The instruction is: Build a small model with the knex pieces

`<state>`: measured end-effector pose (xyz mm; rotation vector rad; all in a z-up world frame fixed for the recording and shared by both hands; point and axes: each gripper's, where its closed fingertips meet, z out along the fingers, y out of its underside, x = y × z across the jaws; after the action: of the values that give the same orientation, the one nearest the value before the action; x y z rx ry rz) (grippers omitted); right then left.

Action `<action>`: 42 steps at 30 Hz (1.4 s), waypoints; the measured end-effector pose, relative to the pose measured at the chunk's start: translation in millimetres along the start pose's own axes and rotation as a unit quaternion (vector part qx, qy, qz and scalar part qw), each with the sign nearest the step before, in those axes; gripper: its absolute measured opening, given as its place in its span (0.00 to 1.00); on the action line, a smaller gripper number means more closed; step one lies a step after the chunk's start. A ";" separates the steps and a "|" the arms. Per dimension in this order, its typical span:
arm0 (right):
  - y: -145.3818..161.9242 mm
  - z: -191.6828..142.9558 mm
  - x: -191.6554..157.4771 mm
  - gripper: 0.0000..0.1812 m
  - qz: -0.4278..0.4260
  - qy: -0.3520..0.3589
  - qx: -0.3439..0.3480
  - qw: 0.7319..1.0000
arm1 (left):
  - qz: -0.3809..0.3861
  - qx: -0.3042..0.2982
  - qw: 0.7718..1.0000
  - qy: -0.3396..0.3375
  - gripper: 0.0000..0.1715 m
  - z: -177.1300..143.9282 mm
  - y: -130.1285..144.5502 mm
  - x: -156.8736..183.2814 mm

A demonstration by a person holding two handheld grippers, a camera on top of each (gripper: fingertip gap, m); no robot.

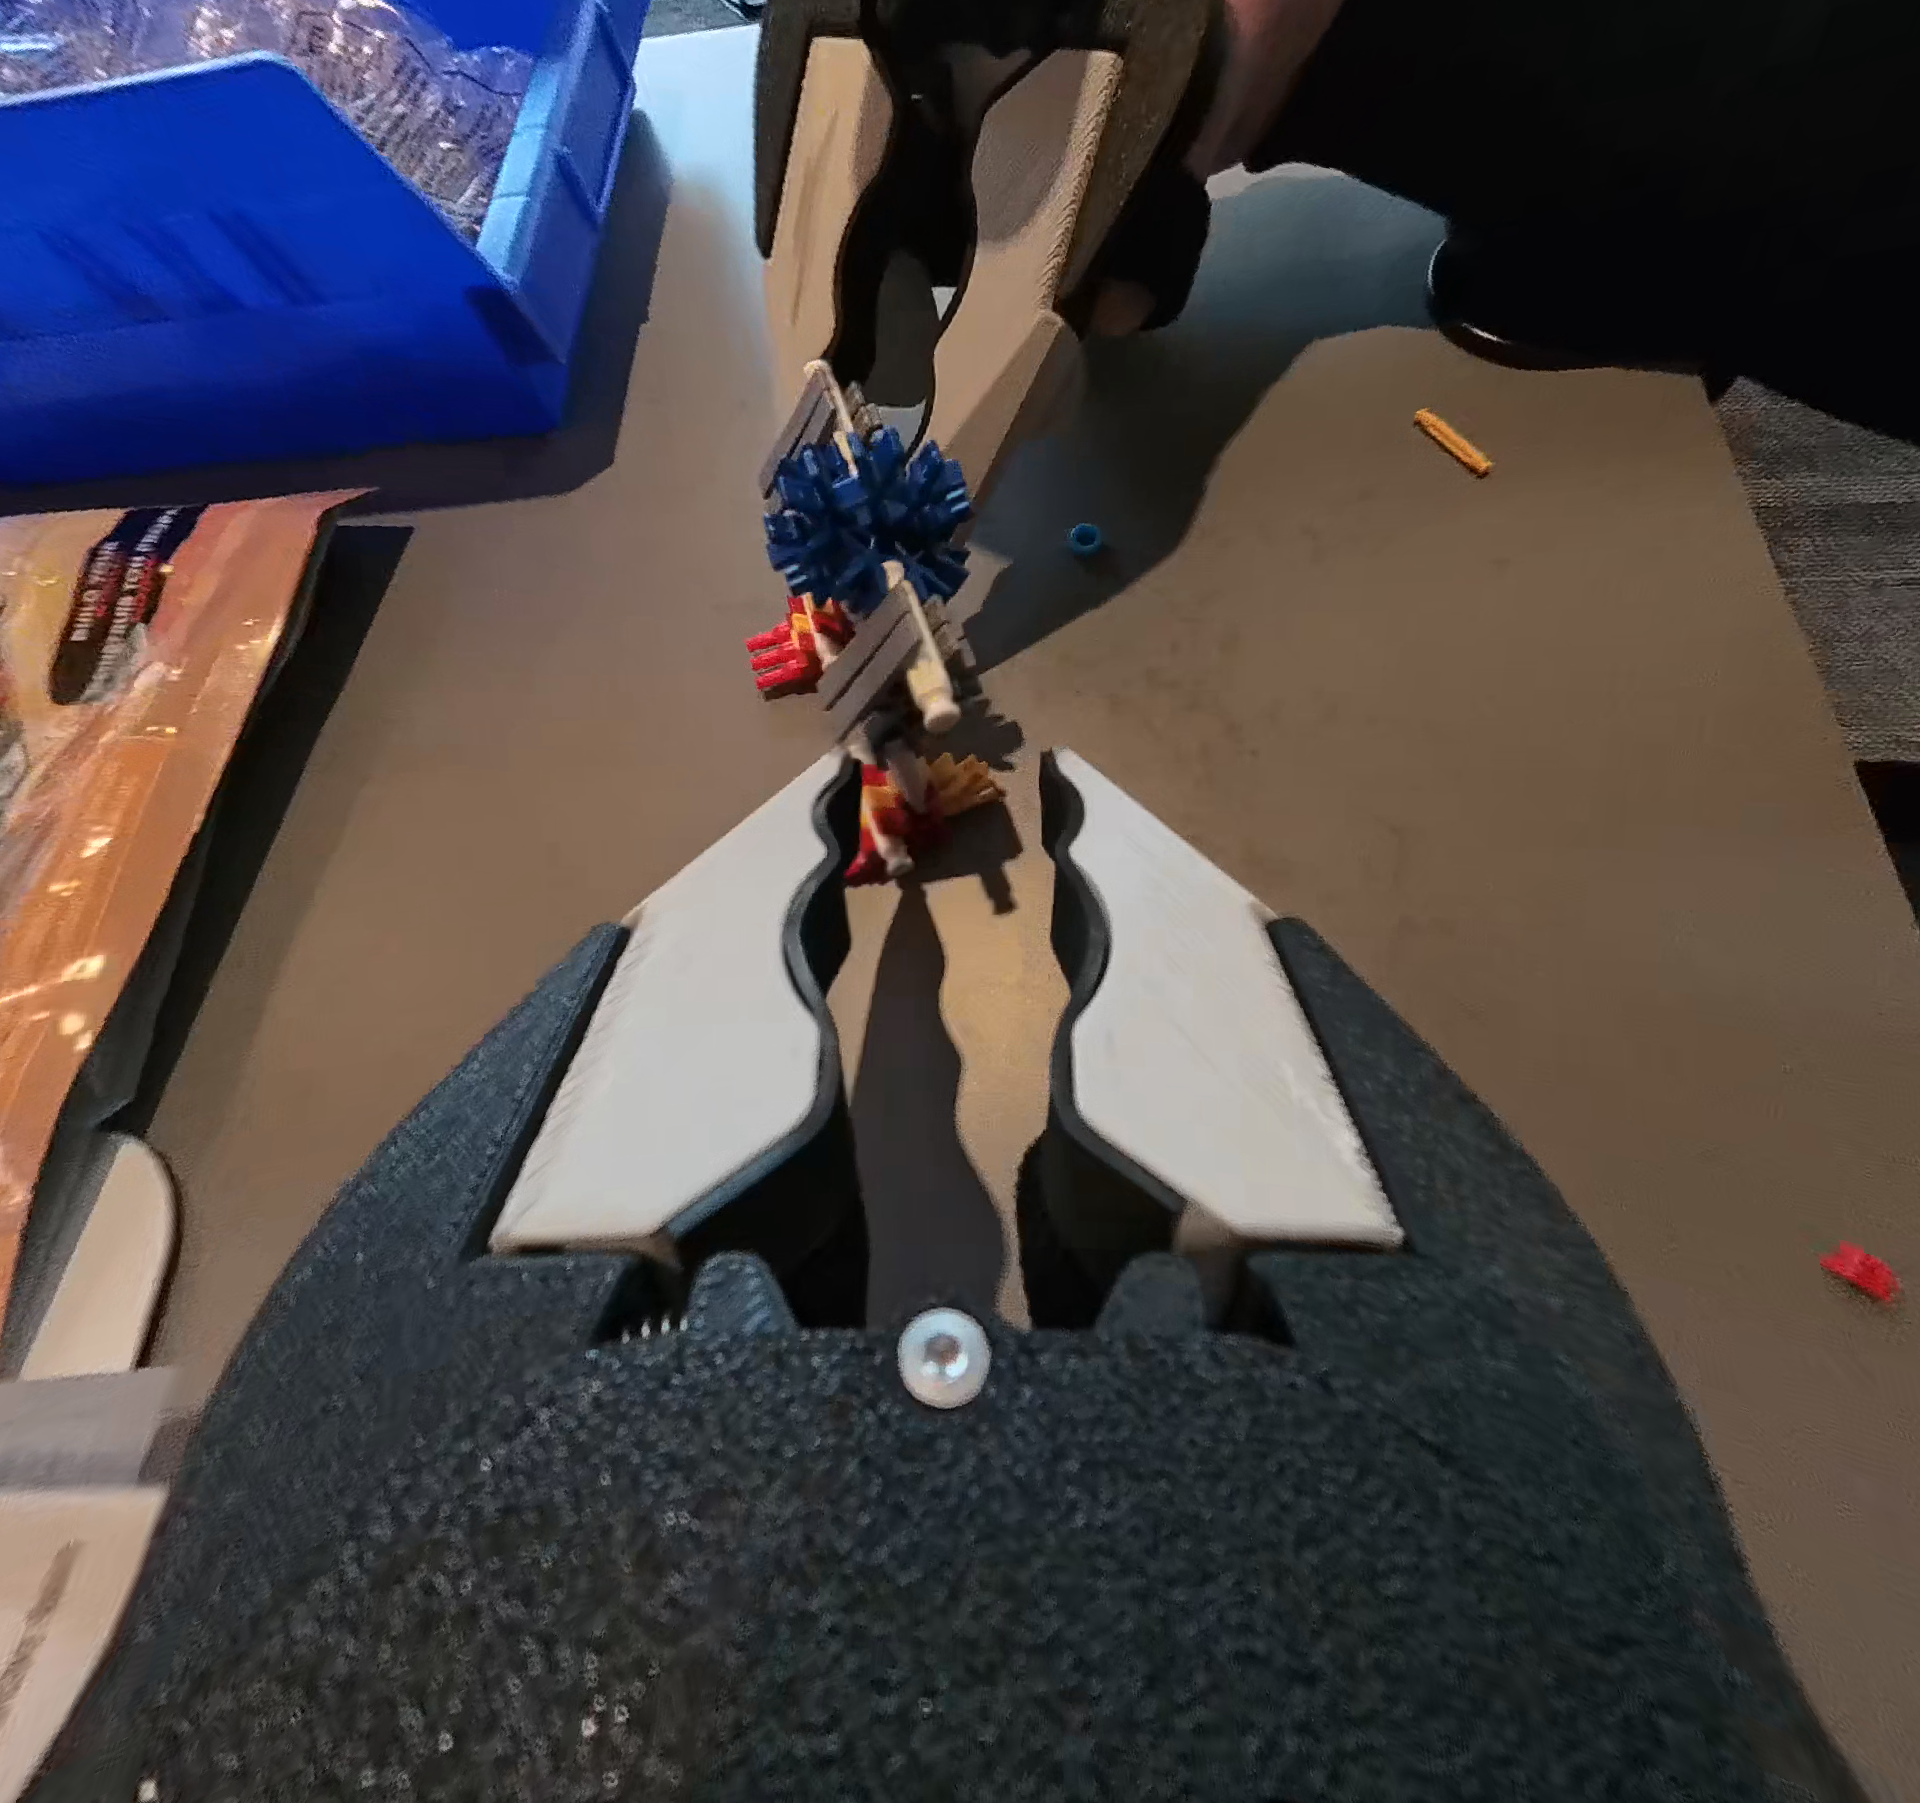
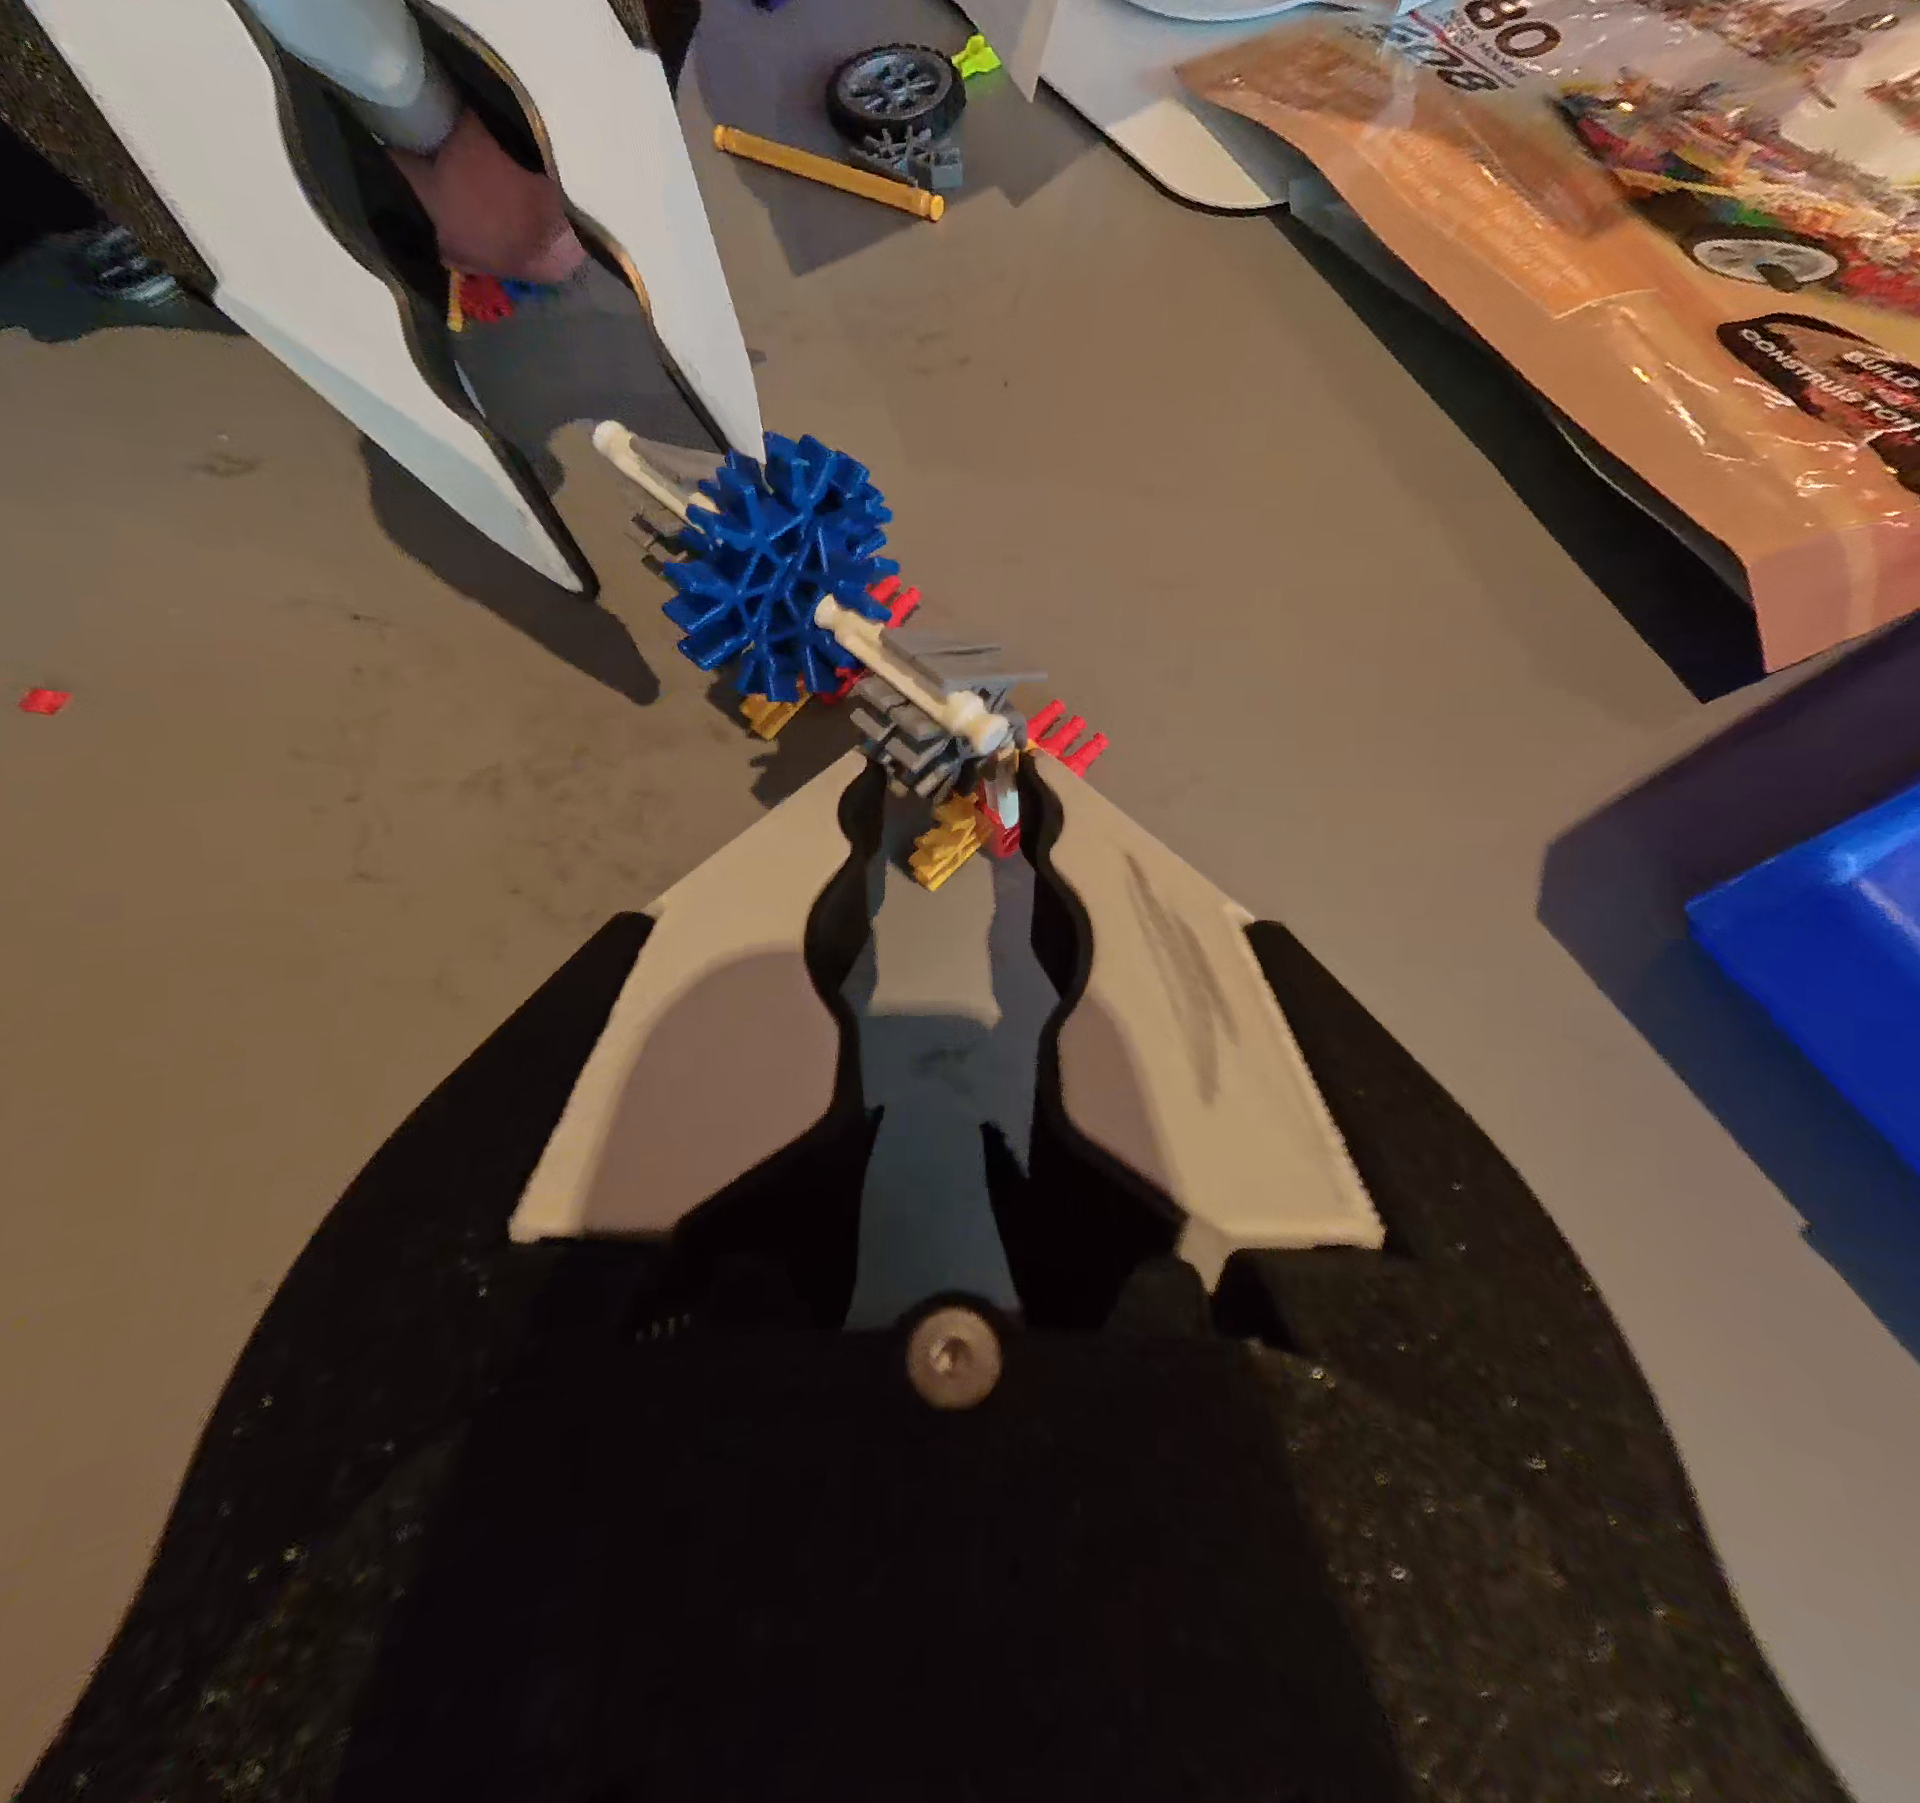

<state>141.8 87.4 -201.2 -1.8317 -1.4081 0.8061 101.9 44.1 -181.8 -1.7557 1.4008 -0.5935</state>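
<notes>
A small toy assembly point(image 1: 868, 532) of blue snowflake connectors, grey connectors, a white rod and red and yellow pieces rests on the grey table point(image 1: 1351, 870). My left gripper point(image 1: 943, 766) is open, its tips at the near end of the assembly, with red and yellow pieces beside its left fingertip point(image 1: 821, 797). My right gripper point(image 2: 945, 777) is shut on the grey, red and yellow end of the assembly point(image 2: 774, 579). In the right wrist view the left gripper point(image 2: 665, 517) stands open, one tip touching the blue connectors. The right gripper also shows in the left wrist view point(image 1: 914, 423).
A blue bin point(image 1: 312, 226) with a plastic bag stands at the left, beside an orange printed bag point(image 1: 125, 766). A yellow rod point(image 1: 1452, 441), blue ring point(image 1: 1084, 541) and red piece point(image 1: 1860, 1270) lie loose. A wheel point(image 2: 896, 91) and longer yellow rod point(image 2: 826, 171) lie farther off. Left tips to right tips: about 7 cm. Left tips and right tips are each some 15 cm from the yellow rod point(image 1: 1452, 441).
</notes>
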 end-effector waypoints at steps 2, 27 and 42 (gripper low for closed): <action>-0.5 1.2 -0.9 0.14 0.002 -0.006 0.003 1.000 | -0.004 0.009 1.000 -0.008 0.21 -7.8 0.1 -7.0; 13.6 -1.7 27.1 0.15 -0.004 0.084 -0.039 0.996 | 0.016 -0.038 0.997 0.070 0.30 16.7 12.9 50.1; 18.7 -7.5 3.3 0.17 -0.007 0.018 -0.037 0.999 | 0.016 -0.058 0.998 -0.032 0.29 39.6 11.7 -41.6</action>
<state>158.8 86.1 -212.3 -1.8811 -1.4444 0.7179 113.7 94.5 -209.2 -1.8242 1.4403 -0.4420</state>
